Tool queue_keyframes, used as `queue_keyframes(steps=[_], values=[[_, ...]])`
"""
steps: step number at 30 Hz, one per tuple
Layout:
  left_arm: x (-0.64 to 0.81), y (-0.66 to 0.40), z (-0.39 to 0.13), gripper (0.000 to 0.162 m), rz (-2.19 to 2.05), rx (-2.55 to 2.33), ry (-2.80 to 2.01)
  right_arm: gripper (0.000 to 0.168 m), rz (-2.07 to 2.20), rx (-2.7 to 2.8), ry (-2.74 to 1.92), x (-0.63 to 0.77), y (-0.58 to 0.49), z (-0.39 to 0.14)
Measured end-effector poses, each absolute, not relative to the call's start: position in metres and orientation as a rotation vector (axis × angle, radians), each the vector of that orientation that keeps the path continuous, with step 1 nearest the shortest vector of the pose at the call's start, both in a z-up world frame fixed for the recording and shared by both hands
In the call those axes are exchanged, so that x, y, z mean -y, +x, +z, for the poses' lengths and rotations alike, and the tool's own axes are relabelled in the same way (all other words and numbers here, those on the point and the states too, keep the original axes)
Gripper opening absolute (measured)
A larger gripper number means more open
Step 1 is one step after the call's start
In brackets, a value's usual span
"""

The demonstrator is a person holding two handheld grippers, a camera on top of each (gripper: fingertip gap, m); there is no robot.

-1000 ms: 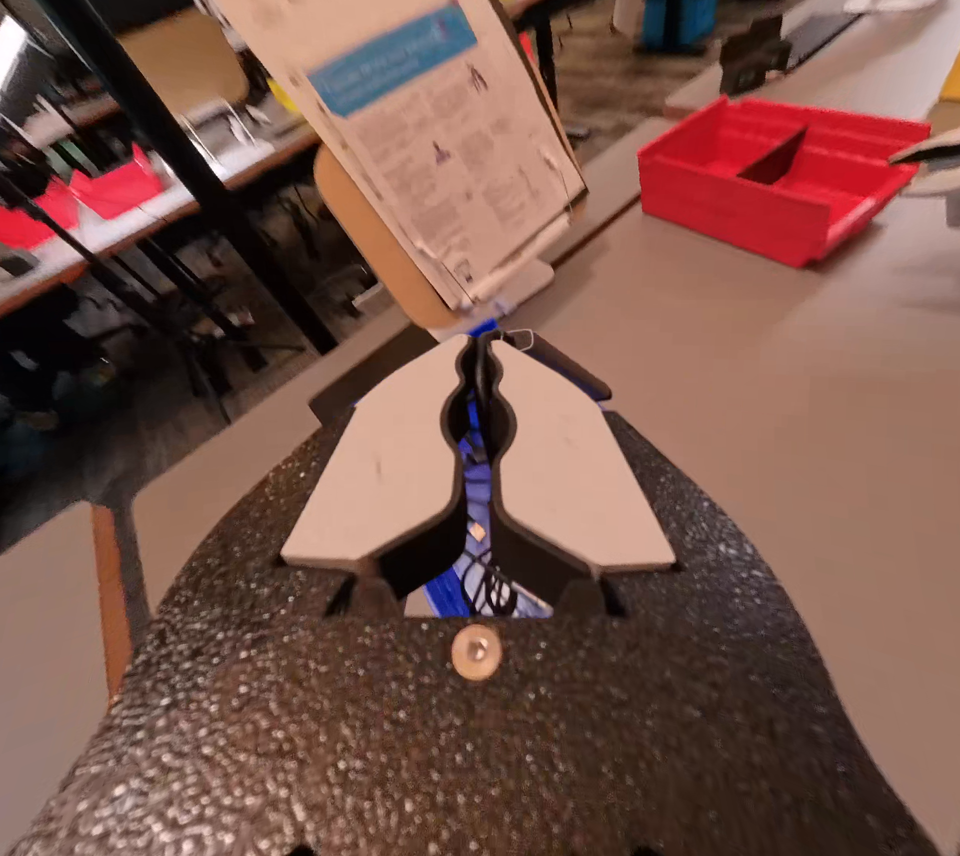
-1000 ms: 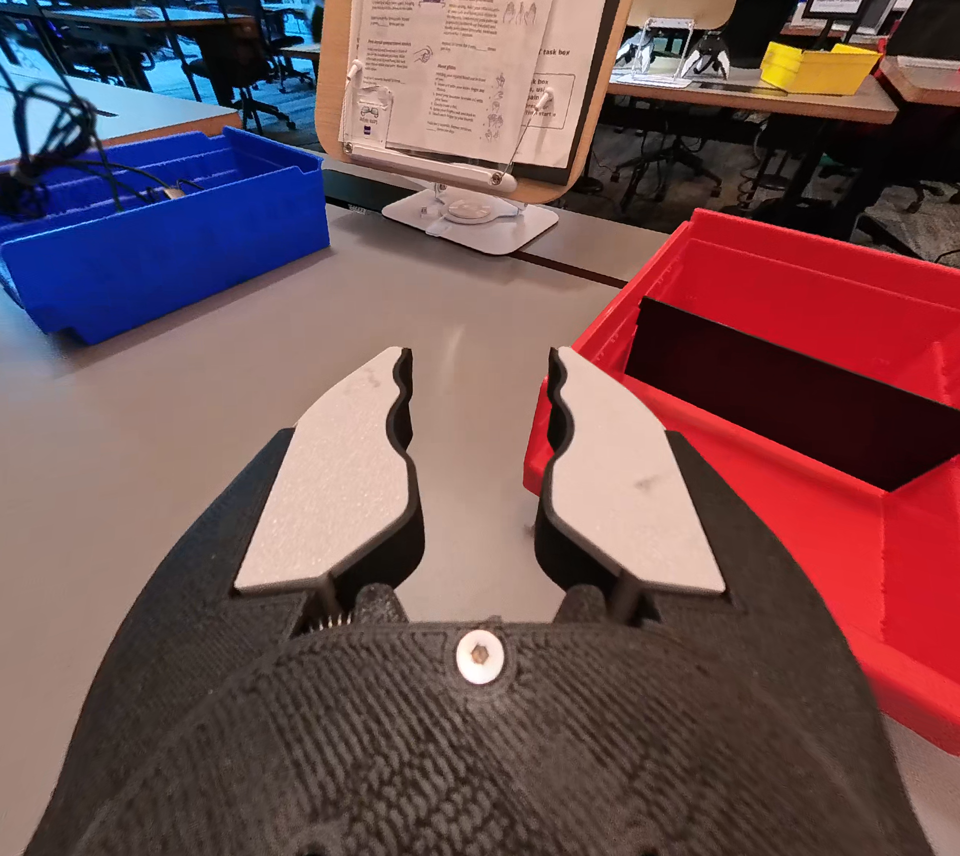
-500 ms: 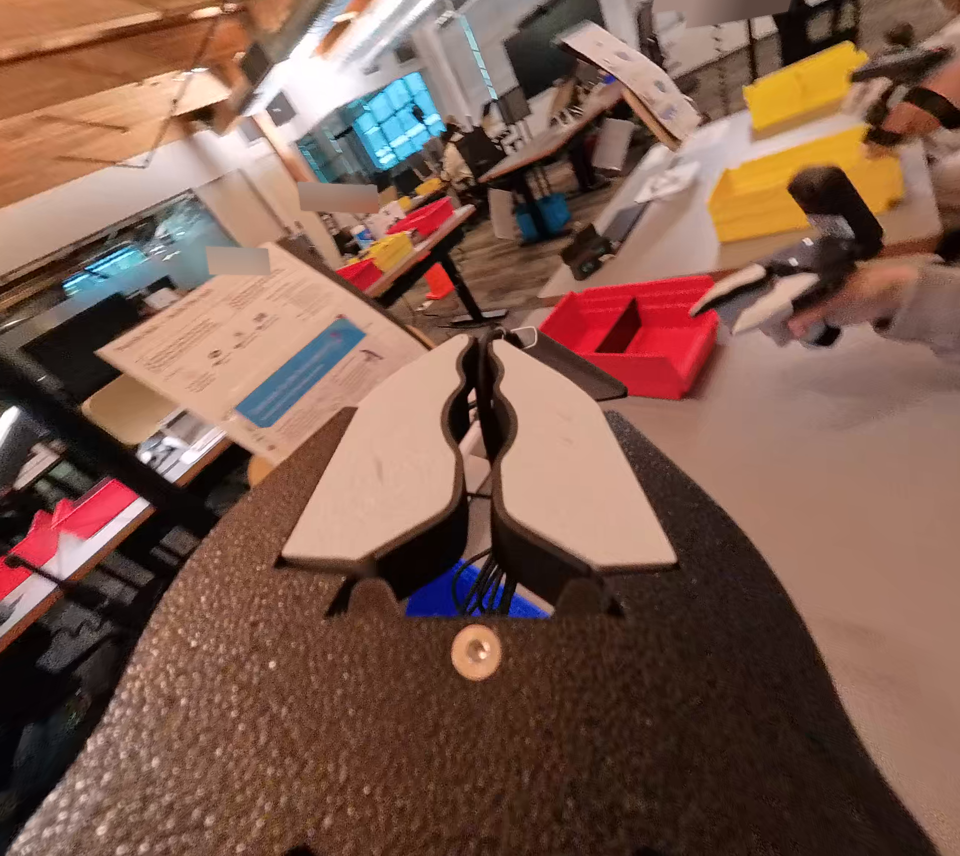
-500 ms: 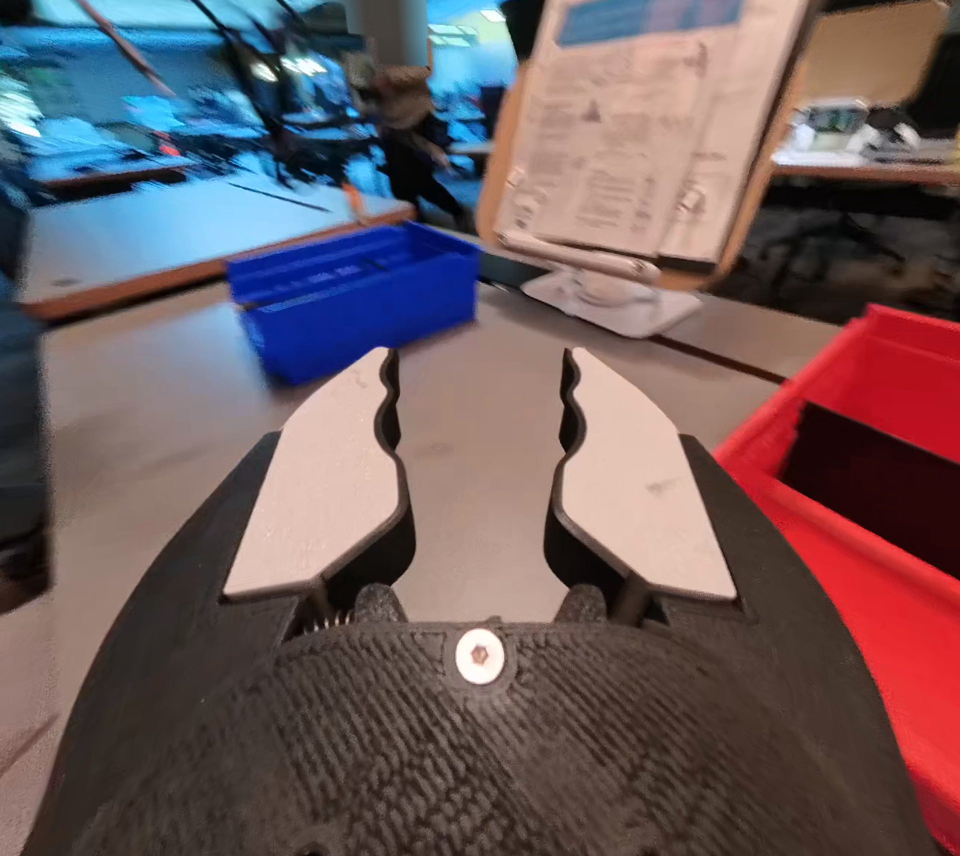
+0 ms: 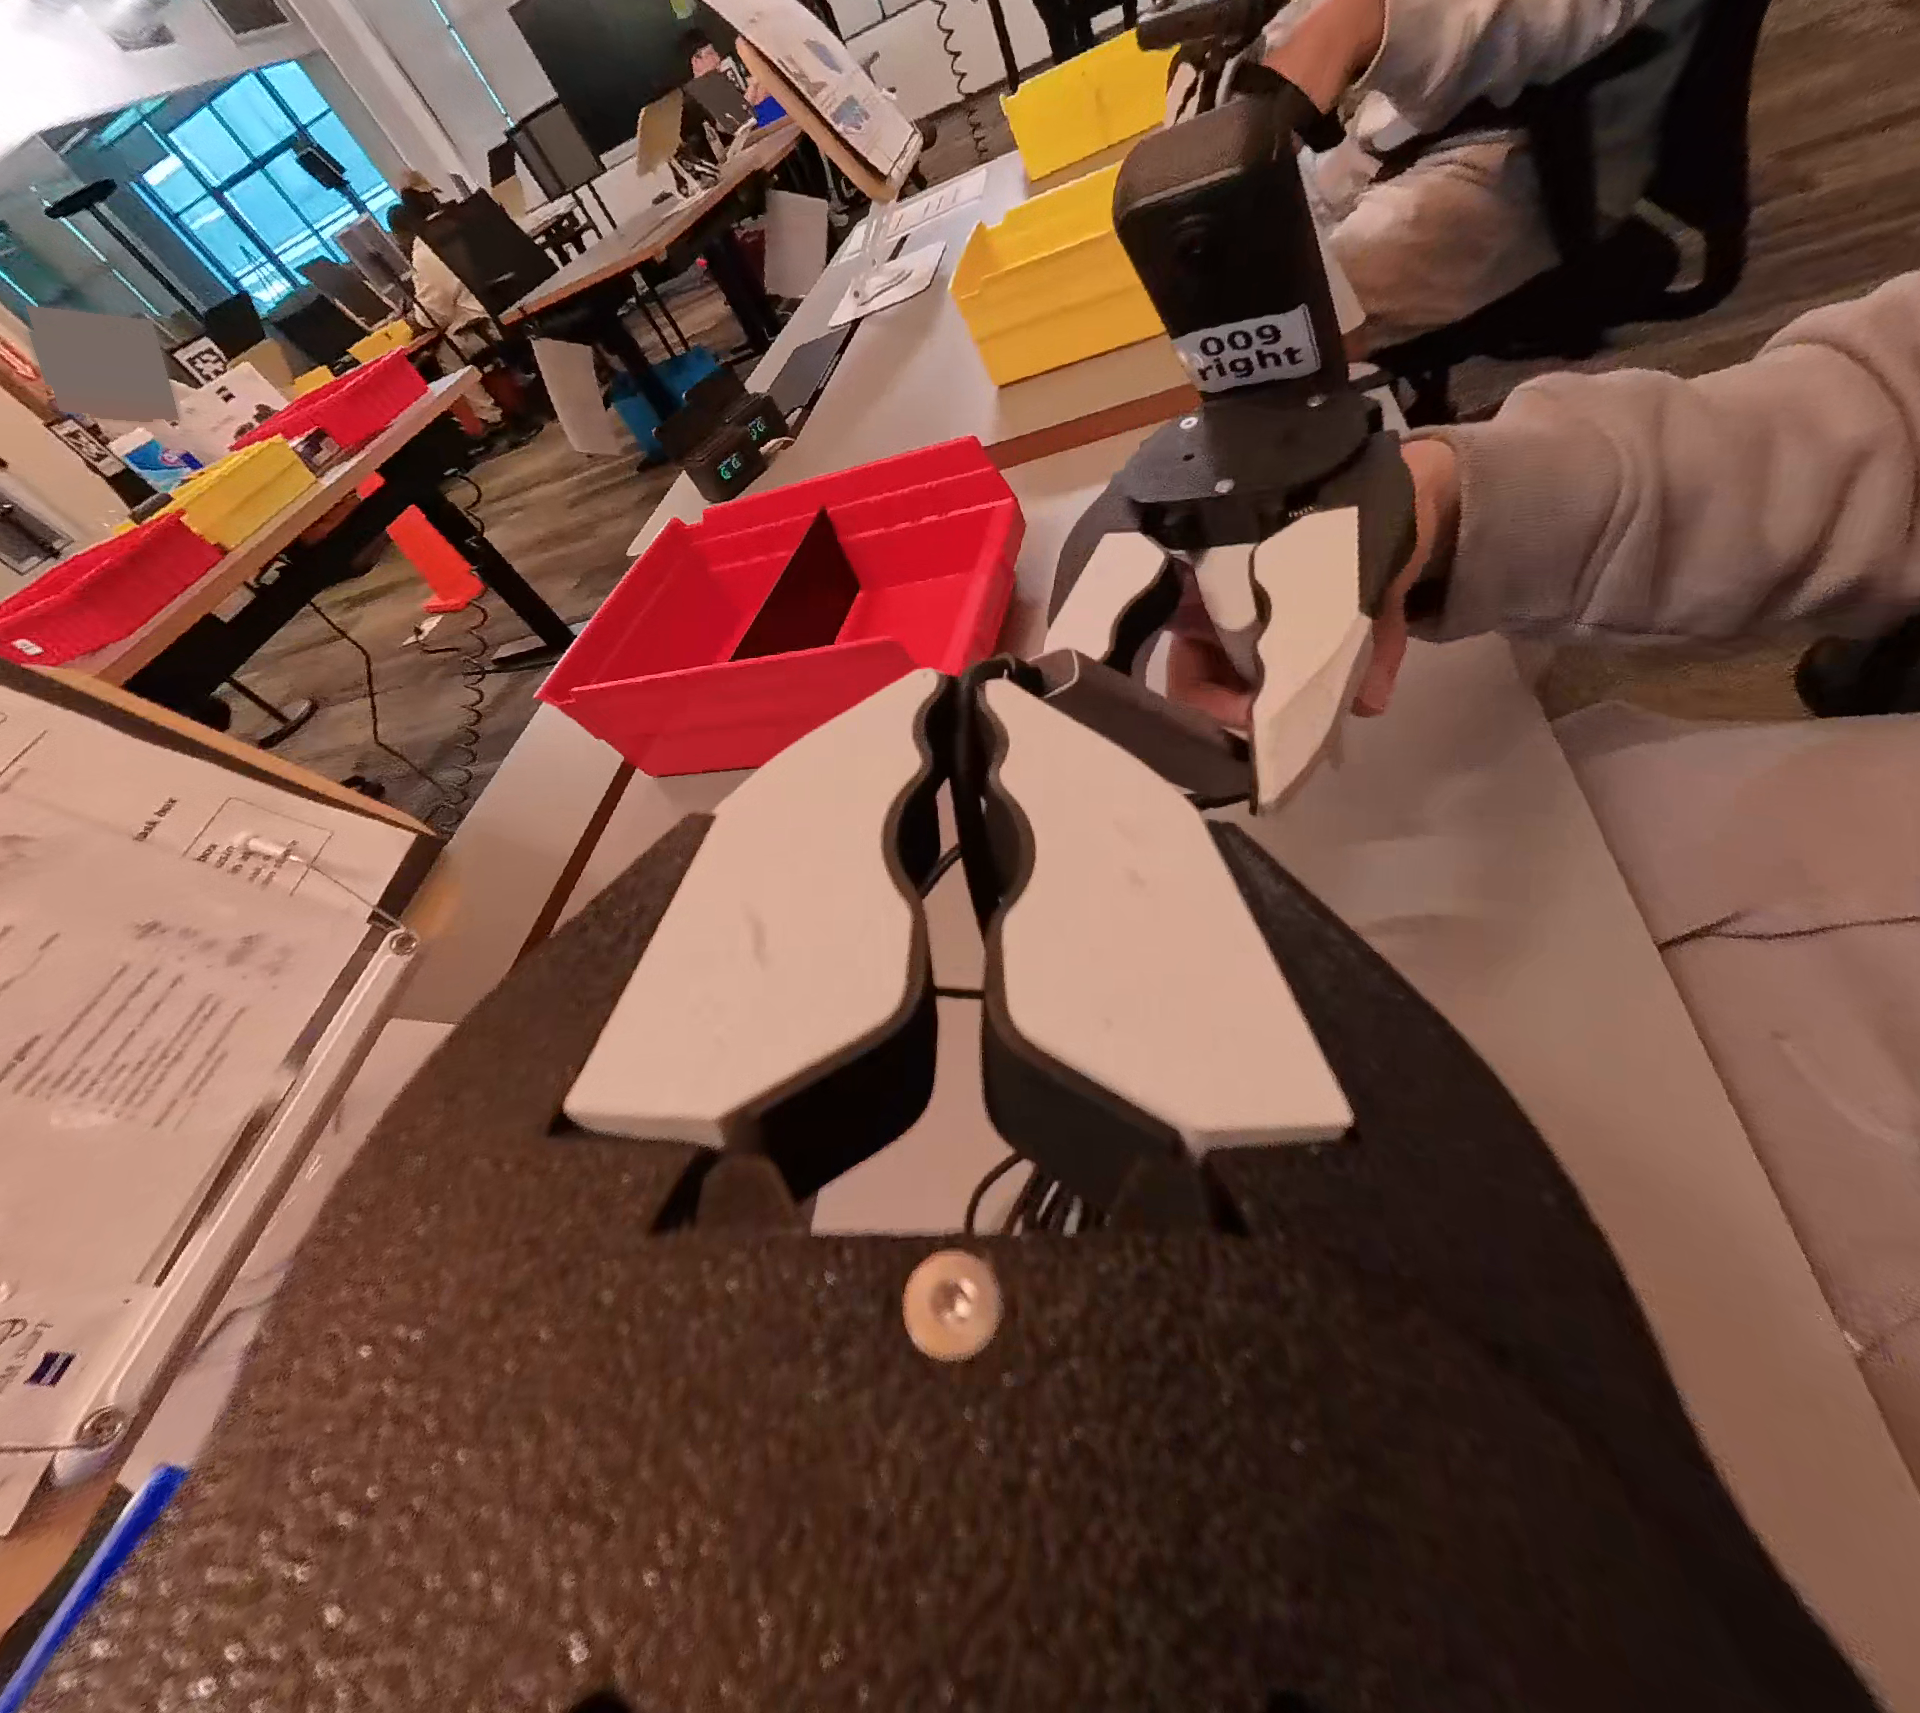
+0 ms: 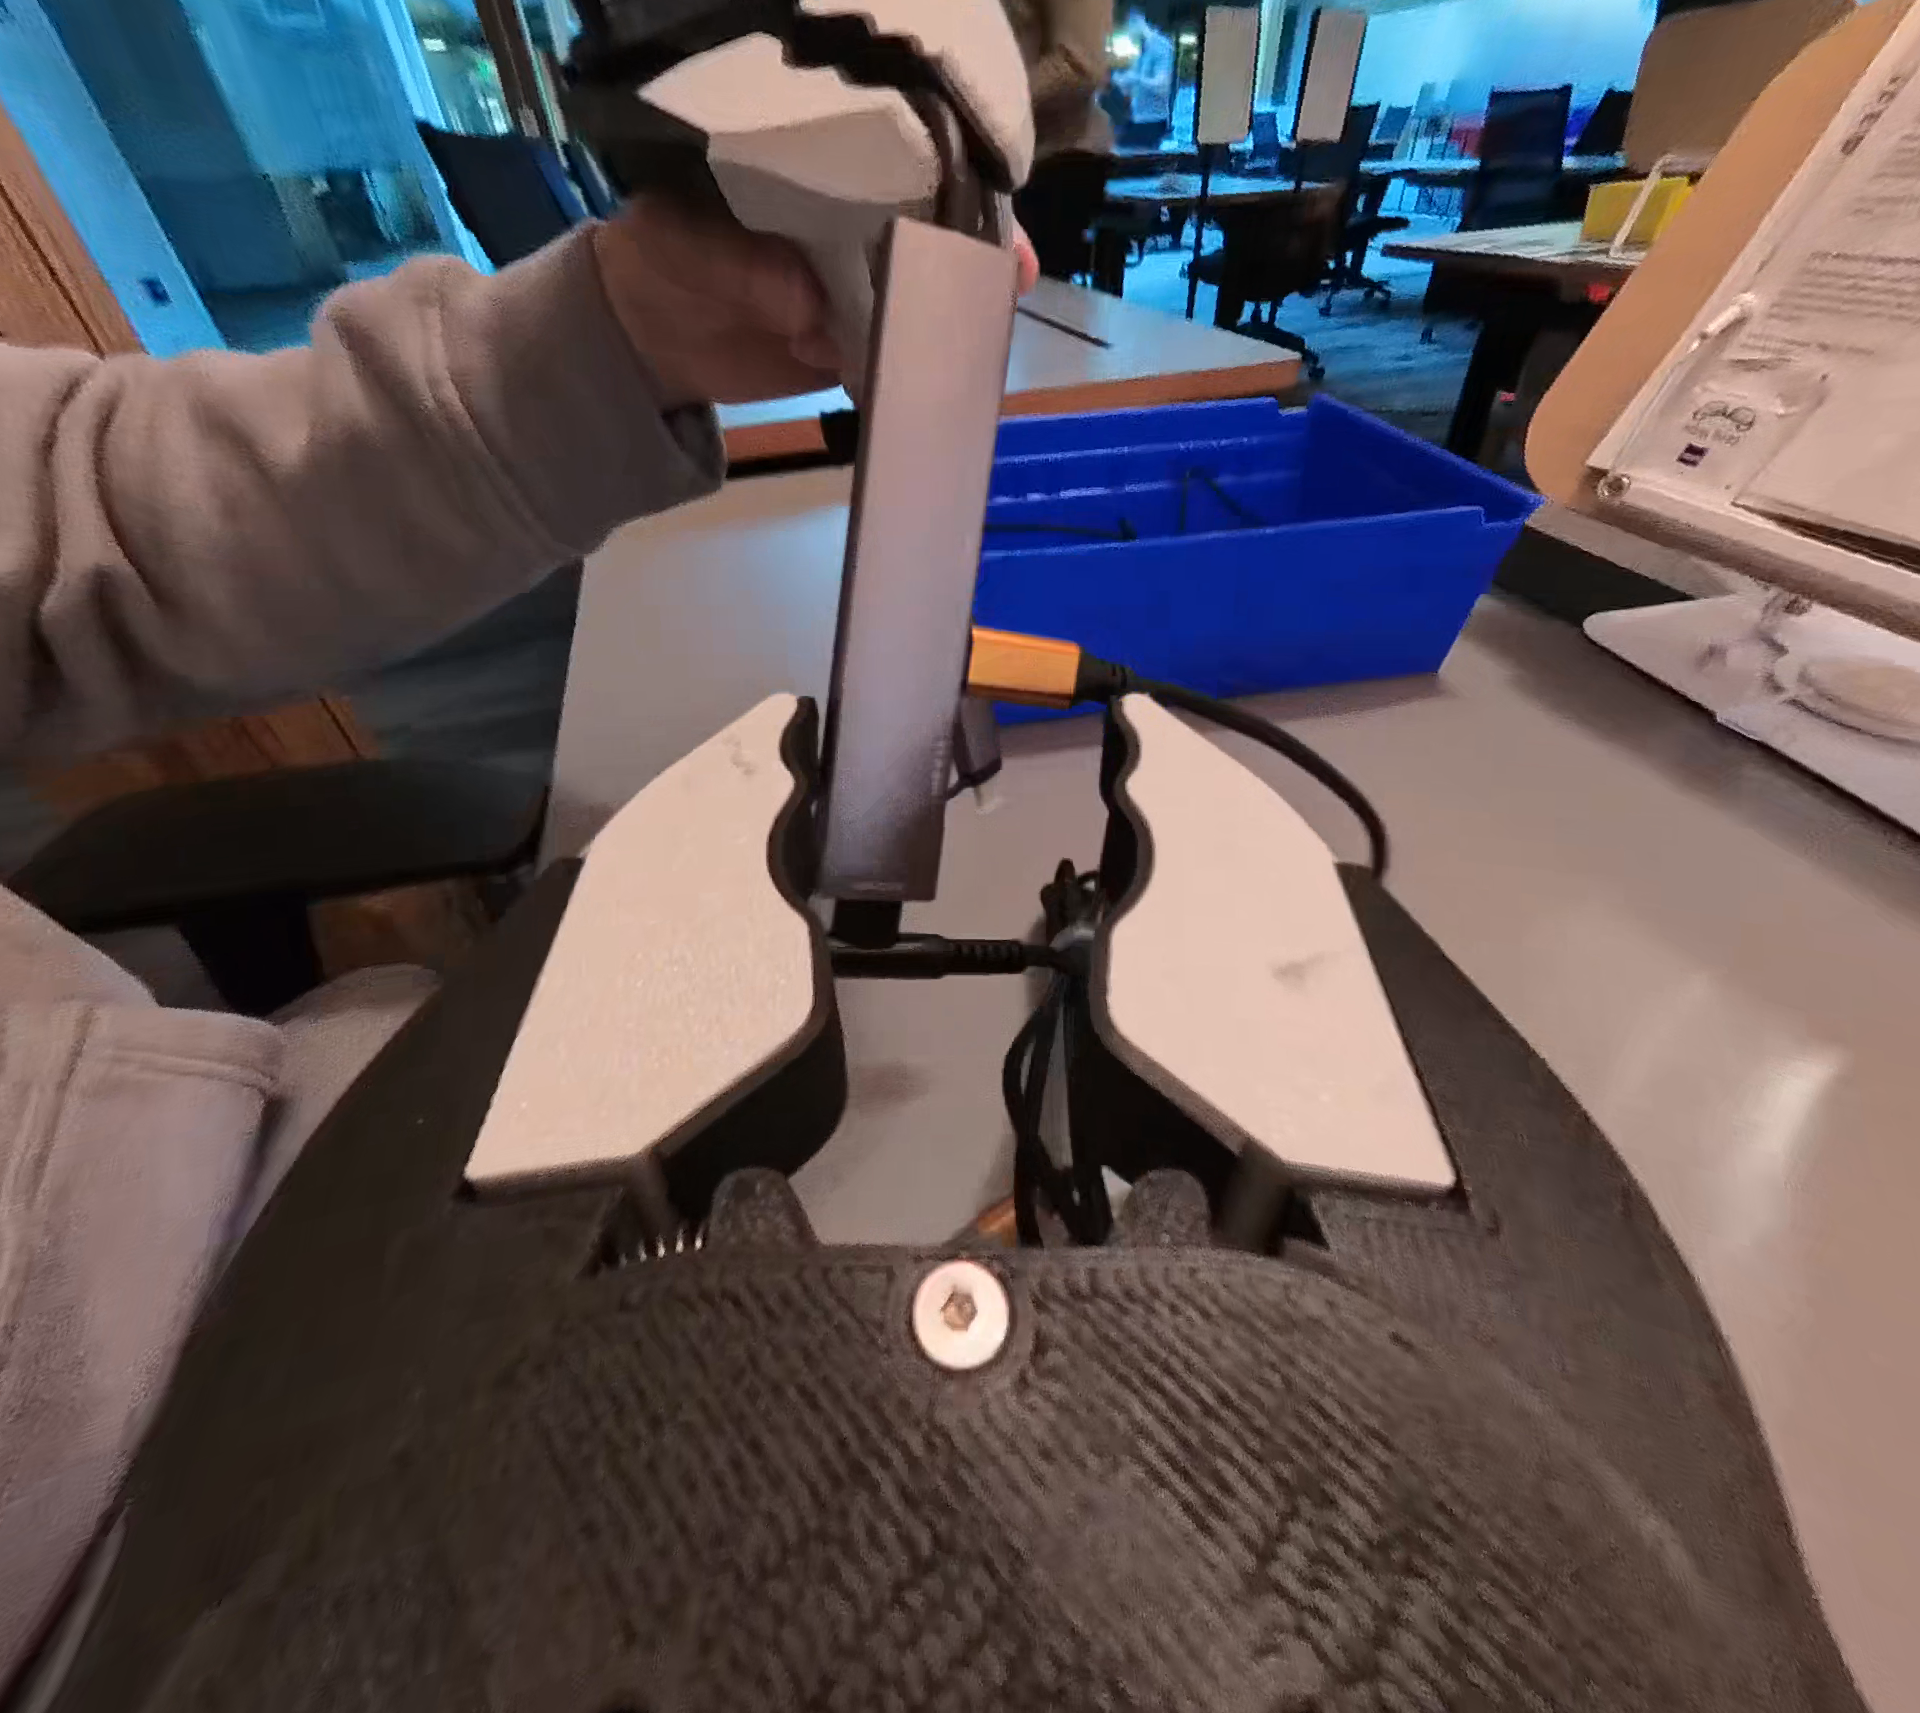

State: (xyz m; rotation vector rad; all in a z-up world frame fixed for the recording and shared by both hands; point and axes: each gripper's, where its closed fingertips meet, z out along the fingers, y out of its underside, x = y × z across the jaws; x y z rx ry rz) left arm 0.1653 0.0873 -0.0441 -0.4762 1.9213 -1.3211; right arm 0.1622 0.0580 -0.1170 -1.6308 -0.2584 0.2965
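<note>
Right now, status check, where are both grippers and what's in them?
Left gripper shut on cables at top of grey hub, hub hanging upright. Right gripper open around hub's lower end. Orange plug in hub's side; blue bin behind.

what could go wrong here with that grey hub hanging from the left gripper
The left gripper seems to pinch only the cord at the top of the grey hub, so it may swing or slip. The orange plug and black cable hang between the open right gripper's fingers and might snag.
</note>
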Motion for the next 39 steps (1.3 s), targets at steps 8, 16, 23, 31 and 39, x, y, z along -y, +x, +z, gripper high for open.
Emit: queue_keyframes(steps=[8, 16, 23, 31, 39], values=[[-0.088, 0.16, -0.064, 0.002, -1.29, -2.014, -0.477, 0.023, 0.086, 0.417, -1.696, -0.059, 0.174, -0.136], [-0.078, 0.147, -0.101, 0.041, -1.311, -2.166, -0.586, 0.023, -0.69, 0.788, -1.757, -0.06, 0.19, -0.147], [-0.075, 0.159, -0.129, 0.034, -1.116, -2.165, -0.54, 0.023, -0.675, 0.806, -1.744, -0.058, 0.182, -0.142], [-0.069, 0.161, -0.137, 0.025, -1.307, -2.081, -0.513, 0.022, -0.644, 0.871, -1.709, -0.052, 0.179, -0.143], [-0.053, 0.16, -0.136, 0.024, -1.633, -1.978, -0.509, 0.021, -0.577, 0.932, -1.683, -0.043, 0.178, -0.145]])
